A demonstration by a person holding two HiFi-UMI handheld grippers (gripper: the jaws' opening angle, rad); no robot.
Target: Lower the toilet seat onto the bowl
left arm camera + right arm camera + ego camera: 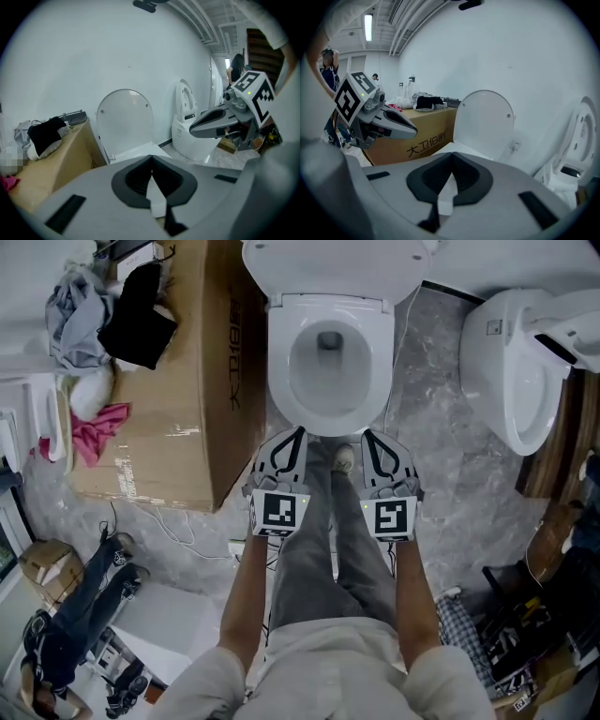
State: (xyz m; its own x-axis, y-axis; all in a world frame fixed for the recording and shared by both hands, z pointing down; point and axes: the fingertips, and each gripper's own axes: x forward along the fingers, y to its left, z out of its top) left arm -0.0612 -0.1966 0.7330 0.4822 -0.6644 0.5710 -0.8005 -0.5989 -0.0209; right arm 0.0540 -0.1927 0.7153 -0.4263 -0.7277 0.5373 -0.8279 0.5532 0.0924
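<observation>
Left claw (298, 430) and right claw (366, 434) both fully closed, nothing gripped, side by side just in front of the toilet. Toilet seat (284, 381) lies flat on the bowl (330, 367), lid (125, 123) upright behind it. Cardboard box (173, 399) beside the toilet.

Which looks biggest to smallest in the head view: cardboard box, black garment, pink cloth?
1. cardboard box, clearly largest
2. black garment
3. pink cloth, only somewhat smaller than the garment
</observation>
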